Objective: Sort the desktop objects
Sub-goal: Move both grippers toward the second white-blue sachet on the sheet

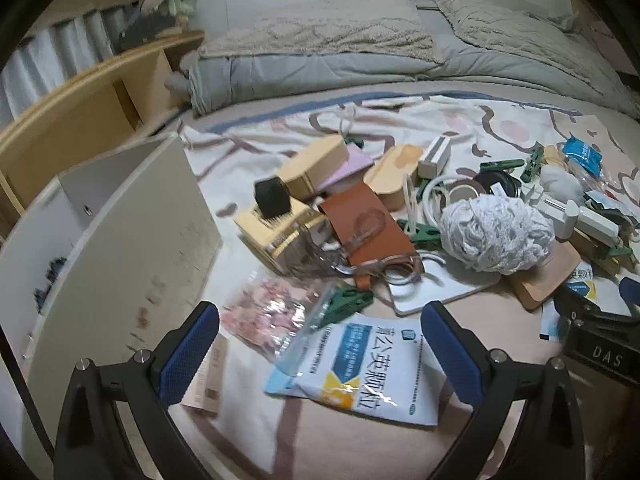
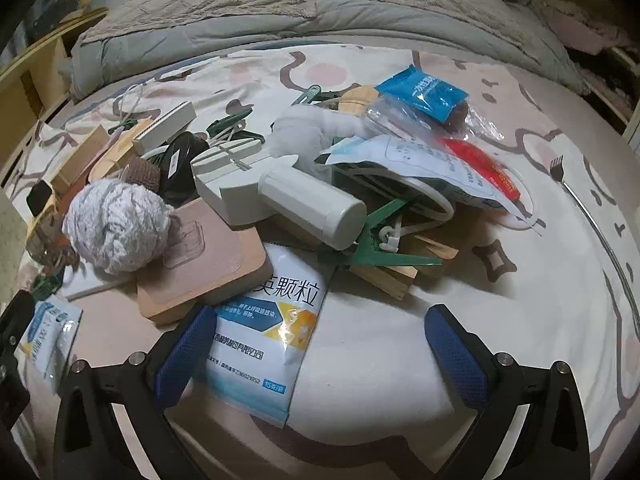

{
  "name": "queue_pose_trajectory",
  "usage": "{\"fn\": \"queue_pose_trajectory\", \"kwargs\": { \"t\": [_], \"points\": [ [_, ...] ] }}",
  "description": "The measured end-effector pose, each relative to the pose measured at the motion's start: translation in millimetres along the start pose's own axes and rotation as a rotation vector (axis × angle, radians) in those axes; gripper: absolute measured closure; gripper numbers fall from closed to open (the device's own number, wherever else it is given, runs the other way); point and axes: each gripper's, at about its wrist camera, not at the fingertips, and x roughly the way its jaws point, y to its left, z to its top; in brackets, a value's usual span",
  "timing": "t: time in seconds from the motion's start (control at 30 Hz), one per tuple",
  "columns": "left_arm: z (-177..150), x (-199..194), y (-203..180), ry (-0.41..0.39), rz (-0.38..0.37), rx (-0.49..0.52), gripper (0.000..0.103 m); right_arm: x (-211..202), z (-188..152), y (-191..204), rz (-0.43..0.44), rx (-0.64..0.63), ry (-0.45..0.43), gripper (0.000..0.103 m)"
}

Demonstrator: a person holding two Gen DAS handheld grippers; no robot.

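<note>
White-blue sachet [image 1: 360, 364] | between left jaws | jaws spread, not touching

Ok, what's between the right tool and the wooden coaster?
In the right wrist view, only the blue-and-white sachet lies between the open right tool and the wooden coaster; its top edge is tucked under the coaster.

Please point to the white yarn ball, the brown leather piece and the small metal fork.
white yarn ball [image 2: 116, 226], right wrist view, middle of the ball.
brown leather piece [image 1: 362, 222], left wrist view, its flat upper face.
small metal fork [image 2: 557, 167], right wrist view, the tines.
</note>
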Motion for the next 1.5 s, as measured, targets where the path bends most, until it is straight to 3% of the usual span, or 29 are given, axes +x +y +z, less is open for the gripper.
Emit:
{"fn": "queue_pose_trajectory", "kwargs": {
  "t": [0.47,0.73,1.27,1.5],
  "points": [
    [-16,21,-14,0.067,-0.089,0.014,0.001,-3,-5,-3,-0.015,-0.01,-0.022,0.0],
    [-17,29,-2,0.116,-0.169,-0.048,0.0,-6,-10,-18,-0.029,-0.002,-0.022,0.0],
    [-17,34,-2,0.146,-0.174,-0.047,0.0,-10,-18,-41,-0.01,0.028,-0.028,0.0],
    [-11,38,5,0.215,-0.219,-0.036,0.0,-10,-19,-40,-0.015,0.024,-0.038,0.0]
  ]
}}
